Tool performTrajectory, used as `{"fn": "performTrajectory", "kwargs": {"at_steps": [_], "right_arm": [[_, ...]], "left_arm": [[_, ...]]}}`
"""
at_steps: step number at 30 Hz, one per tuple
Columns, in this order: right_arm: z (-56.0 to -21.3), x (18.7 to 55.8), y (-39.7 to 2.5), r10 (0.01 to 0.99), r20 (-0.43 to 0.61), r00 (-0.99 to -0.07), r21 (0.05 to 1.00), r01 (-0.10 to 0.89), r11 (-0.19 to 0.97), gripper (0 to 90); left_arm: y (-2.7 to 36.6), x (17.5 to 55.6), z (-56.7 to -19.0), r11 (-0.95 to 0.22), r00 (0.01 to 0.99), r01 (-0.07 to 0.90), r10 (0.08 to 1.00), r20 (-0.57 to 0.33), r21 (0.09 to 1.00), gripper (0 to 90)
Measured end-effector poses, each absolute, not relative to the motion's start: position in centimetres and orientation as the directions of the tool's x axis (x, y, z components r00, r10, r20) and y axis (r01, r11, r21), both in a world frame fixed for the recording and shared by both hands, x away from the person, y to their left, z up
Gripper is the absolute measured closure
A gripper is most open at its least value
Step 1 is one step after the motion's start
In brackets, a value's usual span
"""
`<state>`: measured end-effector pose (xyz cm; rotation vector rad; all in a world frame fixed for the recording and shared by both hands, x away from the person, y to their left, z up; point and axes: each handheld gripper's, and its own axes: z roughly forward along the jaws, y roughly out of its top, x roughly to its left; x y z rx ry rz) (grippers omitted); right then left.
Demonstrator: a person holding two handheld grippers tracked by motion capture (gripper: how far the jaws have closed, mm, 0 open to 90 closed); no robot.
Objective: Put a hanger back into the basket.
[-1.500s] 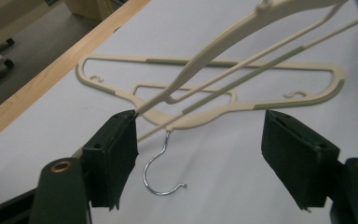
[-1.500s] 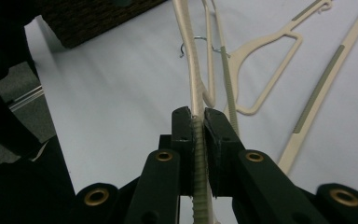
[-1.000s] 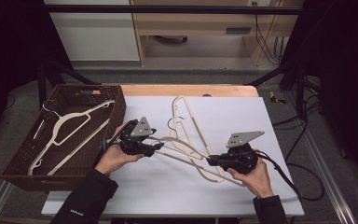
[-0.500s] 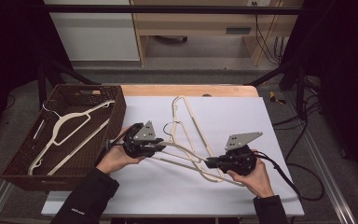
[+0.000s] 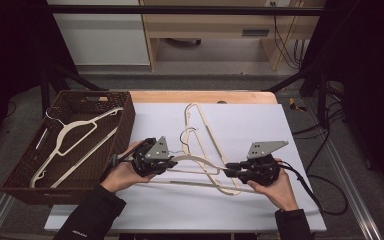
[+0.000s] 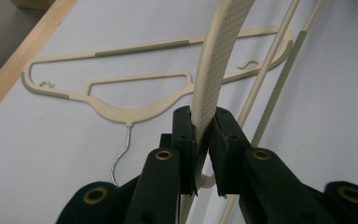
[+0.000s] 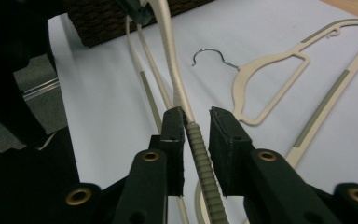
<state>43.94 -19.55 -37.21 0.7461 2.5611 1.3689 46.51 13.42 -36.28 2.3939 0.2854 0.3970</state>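
Even overhead light falls on the white table (image 5: 260,125), which is bright without glare; the surroundings sink into darkness. Shadows are soft. The gripper views blur near their lower edges.

A cream hanger (image 6: 216,60) with a fine woven-looking texture along its arm is seen between black jaws studded with brass-coloured rivets. A ribbed olive-grey strip is borne by that hanger in the right gripper view. A second cream hanger (image 6: 140,100), lying on the table (image 5: 260,125), is marked with olive-grey strips on its shoulders and fitted with a silver wire hook. The table top is covered in pale lilac-white, with a light wood edge at the far side. A dark brown woven basket (image 5: 27,172) is seen at the left, and an off-white hanger (image 5: 75,142) within it. Grey plates are carried on both black grippers.
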Motion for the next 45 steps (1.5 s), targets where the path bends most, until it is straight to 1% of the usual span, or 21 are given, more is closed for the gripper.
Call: {"fn": "performTrajectory", "kwargs": {"at_steps": [1, 2, 3, 5, 6, 7, 8, 9, 13, 15, 16, 20, 21, 22, 24, 30, 36, 40, 42, 43, 45], "right_arm": [[-37.2, 43.9, -19.5, 0.488, 0.104, -0.867, 0.812, 0.358, 0.462, 71.9], [-37.2, 44.0, -19.6, 0.496, 0.097, -0.863, 0.818, 0.354, 0.454, 67.3], [-37.2, 44.0, -19.6, 0.496, 0.097, -0.863, 0.818, 0.354, 0.454, 67.3], [-37.2, 44.0, -19.7, 0.503, 0.094, -0.859, 0.822, 0.352, 0.447, 63.9], [-37.2, 44.0, -19.8, 0.51, 0.094, -0.855, 0.823, 0.355, 0.443, 63.1], [-37.2, 44.0, -19.8, 0.51, 0.094, -0.855, 0.823, 0.355, 0.443, 63.1], [-37.1, 44.0, -20.0, 0.521, 0.091, -0.849, 0.829, 0.354, 0.432, 58.9], [-37.1, 43.9, -20.0, 0.536, 0.064, -0.842, 0.839, 0.336, 0.428, 57.5], [-37.2, 44.0, -20.1, 0.555, 0.046, -0.831, 0.846, 0.327, 0.42, 53.8], [-37.1, 44.0, -20.2, 0.578, 0.045, -0.815, 0.863, 0.323, 0.389, 44.4], [-37.1, 44.0, -20.2, 0.578, 0.045, -0.815, 0.863, 0.323, 0.389, 44.4], [-36.4, 43.6, -21.2, 0.636, 0.018, -0.772, 0.912, 0.273, 0.306, 34.2], [-36.4, 43.6, -21.2, 0.636, 0.018, -0.772, 0.912, 0.273, 0.306, 34.2], [-36.3, 43.5, -21.7, 0.666, 0.016, -0.746, 0.922, 0.268, 0.278, 28.8], [-36.3, 43.5, -21.9, 0.675, 0.018, -0.738, 0.923, 0.271, 0.272, 27.6], [-36.7, 43.5, -23.0, 0.748, 0.03, -0.663, 0.928, 0.296, 0.226, 17.6], [-37.0, 43.4, -23.6, 0.777, 0.033, -0.628, 0.925, 0.313, 0.214, 14.3], [-37.3, 43.5, -23.7, 0.784, 0.031, -0.619, 0.922, 0.322, 0.217, 13.8], [-37.4, 43.6, -23.7, 0.788, 0.03, -0.616, 0.919, 0.328, 0.221, 13.4], [-37.4, 43.6, -23.7, 0.789, 0.029, -0.614, 0.919, 0.327, 0.221, 13.4], [-37.4, 43.6, -23.7, 0.788, 0.029, -0.615, 0.918, 0.328, 0.222, 13.3]], "left_arm": [[13.4, 46.4, -36.2, -0.748, 0.931, 0.1, 0.303, 0.204, 0.656, 80.9], [13.4, 46.1, -36.1, -0.749, 0.931, 0.116, 0.311, 0.192, 0.652, 81.1], [13.4, 46.1, -36.1, -0.749, 0.931, 0.116, 0.311, 0.192, 0.652, 81.4], [13.5, 45.8, -36.0, -0.748, 0.934, 0.131, 0.312, 0.171, 0.651, 81.6], [13.5, 45.4, -35.9, -0.746, 0.941, 0.144, 0.306, 0.143, 0.65, 82.1], [13.5, 45.4, -35.9, -0.746, 0.941, 0.144, 0.306, 0.143, 0.65, 83.0], [13.4, 45.0, -36.0, -0.741, 0.947, 0.145, 0.295, 0.124, 0.655, 84.2], [13.3, 44.7, -36.1, -0.746, 0.952, 0.142, 0.284, 0.118, 0.65, 85.2], [12.8, 43.9, -36.1, -0.748, 0.961, 0.132, 0.257, 0.101, 0.651, 87.1], [12.6, 43.4, -36.0, -0.743, 0.959, 0.137, 0.266, 0.101, 0.655, 87.3], [12.6, 43.3, -35.9, -0.737, 0.955, 0.142, 0.278, 0.104, 0.661, 87.3], [13.1, 43.3, -35.1, -0.69, 0.934, 0.194, 0.346, 0.083, 0.698, 87.3], [13.1, 43.3, -35.1, -0.69, 0.934, 0.194, 0.346, 0.083, 0.698, 87.3], [13.3, 43.2, -34.4, -0.654, 0.921, 0.22, 0.384, 0.067, 0.723, 87.2], [13.5, 43.2, -34.0, -0.643, 0.915, 0.226, 0.397, 0.066, 0.732, 87.3], [15.3, 43.6, -30.8, -0.56, 0.878, 0.257, 0.476, 0.053, 0.787, 87.2], [18.2, 44.4, -27.0, -0.508, 0.842, 0.279, 0.538, 0.048, 0.815, 87.2], [19.7, 44.7, -25.7, -0.491, 0.824, 0.287, 0.564, 0.05, 0.822, 87.1], [21.6, 45.1, -24.6, -0.493, 0.798, 0.295, 0.598, 0.072, 0.819, 87.2], [21.6, 45.1, -24.6, -0.493, 0.798, 0.295, 0.598, 0.072, 0.819, 87.1], [23.1, 45.4, -23.9, -0.491, 0.78, 0.304, 0.621, 0.083, 0.816, 87.1]]}}
